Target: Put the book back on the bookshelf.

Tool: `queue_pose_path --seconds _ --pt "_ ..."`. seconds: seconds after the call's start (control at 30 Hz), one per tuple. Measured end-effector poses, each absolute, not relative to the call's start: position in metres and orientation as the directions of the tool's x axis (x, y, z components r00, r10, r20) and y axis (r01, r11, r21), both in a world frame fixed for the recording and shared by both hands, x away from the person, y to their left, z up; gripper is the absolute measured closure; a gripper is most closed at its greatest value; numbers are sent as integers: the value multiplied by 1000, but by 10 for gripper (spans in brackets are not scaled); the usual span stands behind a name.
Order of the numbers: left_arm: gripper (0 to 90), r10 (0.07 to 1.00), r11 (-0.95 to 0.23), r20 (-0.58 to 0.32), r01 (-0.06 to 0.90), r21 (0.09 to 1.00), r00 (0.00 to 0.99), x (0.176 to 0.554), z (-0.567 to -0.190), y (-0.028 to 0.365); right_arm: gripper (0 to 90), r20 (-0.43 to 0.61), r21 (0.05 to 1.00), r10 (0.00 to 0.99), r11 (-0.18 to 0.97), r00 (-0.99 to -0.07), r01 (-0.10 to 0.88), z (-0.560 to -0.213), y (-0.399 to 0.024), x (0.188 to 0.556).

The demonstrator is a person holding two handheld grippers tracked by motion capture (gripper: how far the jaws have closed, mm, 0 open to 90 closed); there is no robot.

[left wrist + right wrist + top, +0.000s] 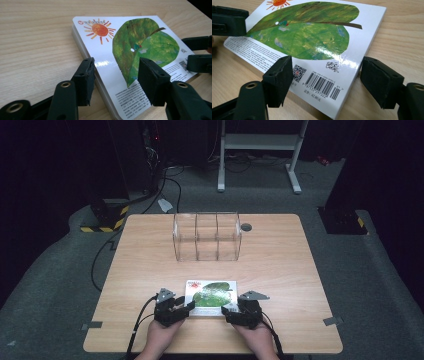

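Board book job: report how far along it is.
Done: nothing stowed; the clear three-slot organizer stands empty. In hand: left gripper and right gripper straddle opposite corners of the board book, jaws open. Left: grip, lift, presumably slot it.

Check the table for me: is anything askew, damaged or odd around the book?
Nothing stands out. The book lies flat, back cover up, undamaged, near the table's front edge. The clear divider box stands upright behind it. The left gripper and right gripper flank the book.
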State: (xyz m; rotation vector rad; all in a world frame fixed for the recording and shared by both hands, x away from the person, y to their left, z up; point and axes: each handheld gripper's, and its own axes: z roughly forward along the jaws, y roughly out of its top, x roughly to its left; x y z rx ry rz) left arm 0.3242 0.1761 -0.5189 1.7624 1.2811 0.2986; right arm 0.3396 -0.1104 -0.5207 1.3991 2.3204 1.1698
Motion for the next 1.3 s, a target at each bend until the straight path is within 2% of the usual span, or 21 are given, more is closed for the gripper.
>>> queue_pose_path --seconds 0.2,0.43,0.73,1.03,1.3 --pt "505 836 -34 -308 603 797 455 319 -513 181 140 247 703 787 256 -566 664 -521 -106 340" --pt "506 823 -18 -317 580 815 472 318 -506 183 137 142 701 792 343 -594 625 -522 -100 327" --pt "514 821 -42 -279 540 841 498 315 -497 178 139 97 702 800 366 -592 610 -523 -96 324" --pt "465 862 -58 -290 649 758 416 329 -522 181 143 100 708 798 363 -595 605 -523 -98 323" --pt "480 855 -52 -301 649 759 421 328 -521 176 141 83 714 796 373 -600 593 -524 -97 323"
